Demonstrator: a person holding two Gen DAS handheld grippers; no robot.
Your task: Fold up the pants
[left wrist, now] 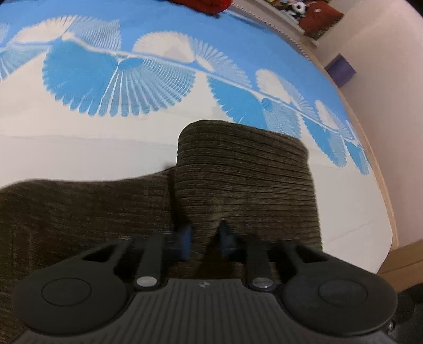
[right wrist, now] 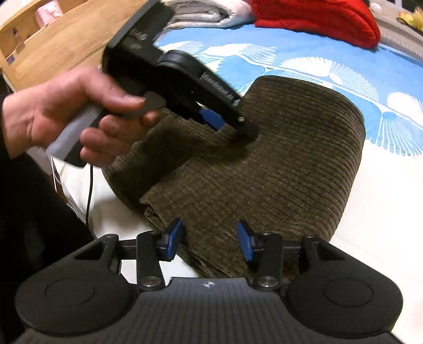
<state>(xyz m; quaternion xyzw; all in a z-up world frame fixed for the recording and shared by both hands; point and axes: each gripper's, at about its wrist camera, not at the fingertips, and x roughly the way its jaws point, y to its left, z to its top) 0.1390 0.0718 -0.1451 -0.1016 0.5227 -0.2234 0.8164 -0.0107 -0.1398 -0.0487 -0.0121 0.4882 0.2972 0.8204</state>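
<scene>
Olive-brown corduroy pants (left wrist: 246,180) lie folded over on the bed; in the right wrist view the pants (right wrist: 277,164) form a thick bundle with layered edges at the near left. My left gripper (left wrist: 206,238) points down onto the cloth, its blue pads close together with a raised ridge of fabric pinched between them. From the right wrist view the left gripper (right wrist: 244,129), held by a person's hand (right wrist: 66,113), presses into the top of the pants. My right gripper (right wrist: 209,239) is open, its pads hovering over the near edge of the pants.
The blue-and-white patterned bedsheet (left wrist: 119,79) spreads beyond the pants. A red cloth (right wrist: 317,21) and folded white towels (right wrist: 208,13) lie at the far end. Wooden furniture (right wrist: 53,39) stands at the left. The bed's wooden edge (left wrist: 383,172) runs along the right, past a purple box (left wrist: 341,68).
</scene>
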